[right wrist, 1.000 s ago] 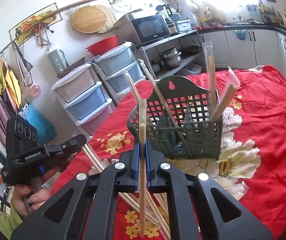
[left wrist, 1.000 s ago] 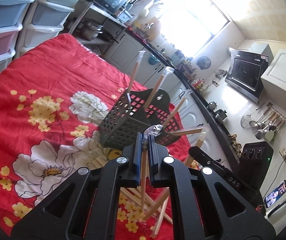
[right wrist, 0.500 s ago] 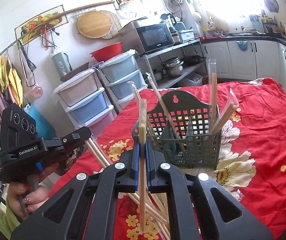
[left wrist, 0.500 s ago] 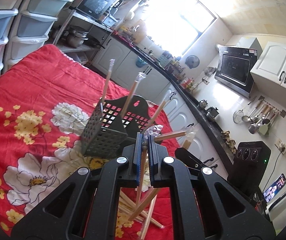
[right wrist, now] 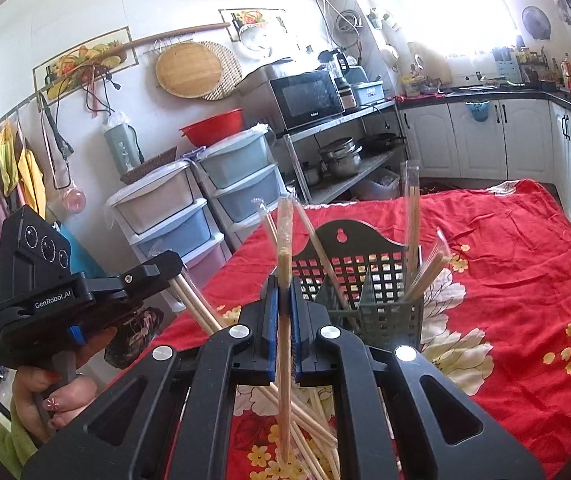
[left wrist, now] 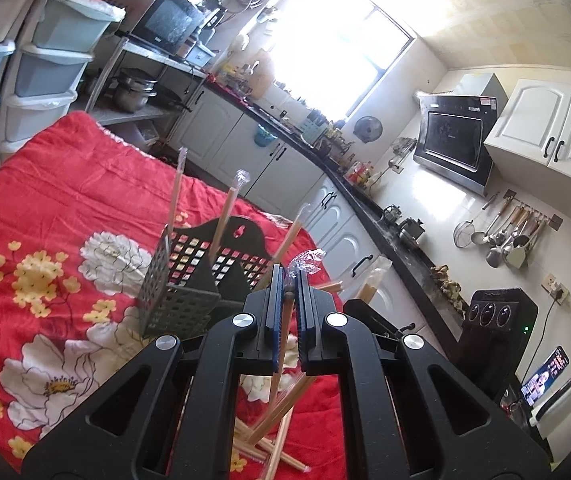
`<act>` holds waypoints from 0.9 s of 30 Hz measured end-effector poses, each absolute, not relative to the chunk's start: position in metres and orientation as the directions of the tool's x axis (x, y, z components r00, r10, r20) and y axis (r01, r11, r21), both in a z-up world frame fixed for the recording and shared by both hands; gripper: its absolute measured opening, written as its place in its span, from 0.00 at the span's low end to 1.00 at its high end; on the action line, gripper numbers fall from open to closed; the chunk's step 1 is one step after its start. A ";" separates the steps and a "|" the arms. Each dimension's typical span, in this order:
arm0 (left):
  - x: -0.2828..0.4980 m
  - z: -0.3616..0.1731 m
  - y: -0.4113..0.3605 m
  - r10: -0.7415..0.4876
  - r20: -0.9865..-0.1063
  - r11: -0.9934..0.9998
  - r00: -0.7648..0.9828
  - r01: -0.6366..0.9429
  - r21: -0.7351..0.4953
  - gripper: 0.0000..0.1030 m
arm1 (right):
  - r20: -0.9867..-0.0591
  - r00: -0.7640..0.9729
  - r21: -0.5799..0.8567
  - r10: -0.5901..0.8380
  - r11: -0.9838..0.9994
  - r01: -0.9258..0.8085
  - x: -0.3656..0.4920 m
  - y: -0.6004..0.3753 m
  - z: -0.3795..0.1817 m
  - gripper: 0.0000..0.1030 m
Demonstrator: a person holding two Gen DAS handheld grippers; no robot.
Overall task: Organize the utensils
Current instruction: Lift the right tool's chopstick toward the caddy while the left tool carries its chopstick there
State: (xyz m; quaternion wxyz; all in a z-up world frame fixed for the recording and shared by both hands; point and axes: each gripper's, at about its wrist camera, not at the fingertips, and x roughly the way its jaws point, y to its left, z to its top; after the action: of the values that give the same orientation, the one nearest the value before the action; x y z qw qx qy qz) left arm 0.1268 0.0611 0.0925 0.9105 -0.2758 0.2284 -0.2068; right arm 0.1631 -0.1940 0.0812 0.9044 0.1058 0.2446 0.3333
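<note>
A dark perforated utensil basket (left wrist: 183, 300) (right wrist: 381, 308) stands on the red flowered cloth (left wrist: 57, 200) and holds several wrapped chopstick pairs upright. My left gripper (left wrist: 287, 286) is shut on a wrapped chopstick pair (left wrist: 281, 360), held above and just right of the basket. My right gripper (right wrist: 283, 296) is shut on another wrapped chopstick pair (right wrist: 284, 248), upright, in front of and left of the basket. Loose wrapped chopsticks (left wrist: 277, 436) (right wrist: 313, 436) lie on the cloth below both grippers.
The left hand-held gripper body (right wrist: 45, 292) shows at the left of the right wrist view. Stacked plastic drawers (right wrist: 205, 208) and a metal shelf with a microwave (right wrist: 305, 98) stand behind the table. Kitchen counters (left wrist: 365, 208) run along the right.
Both grippers have risen with their chopstick pairs. In both views the basket now sits lower and farther off, and in the left view it has shifted to the left.
</note>
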 end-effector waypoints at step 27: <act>0.137 0.159 0.066 -0.460 -0.172 0.792 0.871 0.316 -0.522 0.03 | -0.248 0.722 0.298 0.646 0.760 -0.577 0.171 -0.198 0.138 0.06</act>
State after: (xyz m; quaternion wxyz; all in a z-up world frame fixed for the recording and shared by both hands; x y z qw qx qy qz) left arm 0.1367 0.0657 0.1588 0.9352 -0.2466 0.1467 -0.2074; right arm 0.1710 -0.1981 0.1381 0.9225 0.1003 0.1705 0.3315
